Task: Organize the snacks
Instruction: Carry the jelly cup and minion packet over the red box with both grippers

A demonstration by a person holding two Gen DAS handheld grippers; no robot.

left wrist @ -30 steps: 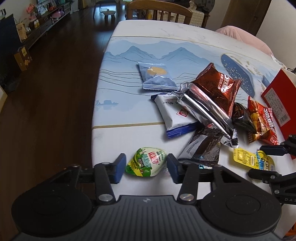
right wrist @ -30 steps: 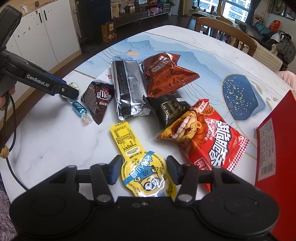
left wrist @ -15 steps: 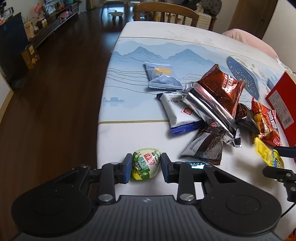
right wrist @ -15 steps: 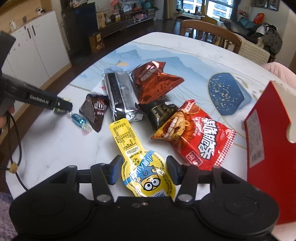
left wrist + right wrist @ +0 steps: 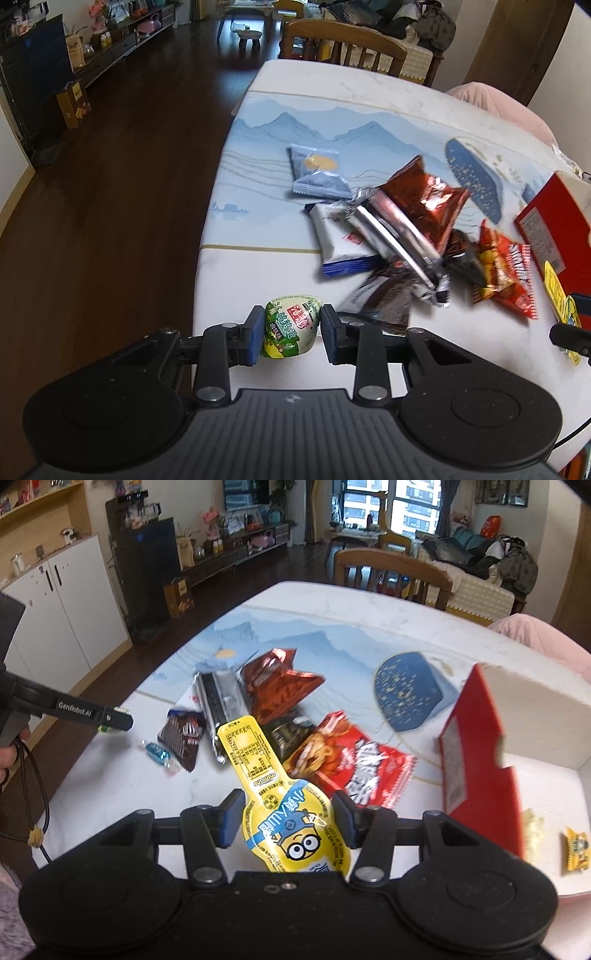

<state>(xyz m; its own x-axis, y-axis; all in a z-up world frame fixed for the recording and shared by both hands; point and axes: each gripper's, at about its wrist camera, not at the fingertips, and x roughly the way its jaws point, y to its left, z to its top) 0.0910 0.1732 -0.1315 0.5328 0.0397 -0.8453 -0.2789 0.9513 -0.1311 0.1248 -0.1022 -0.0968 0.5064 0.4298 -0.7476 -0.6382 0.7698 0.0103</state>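
"GenRobot.AI" reads in white along the black finger of the left gripper (image 5: 110, 718) in the right wrist view. The yellow pouch (image 5: 291, 812) carries a small "minions" label at its neck; the other packets' printing is too blurred to read.

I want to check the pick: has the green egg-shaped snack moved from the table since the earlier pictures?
Yes. The green snack, clamped in the left gripper, is now lifted off the white table, where it lay before.
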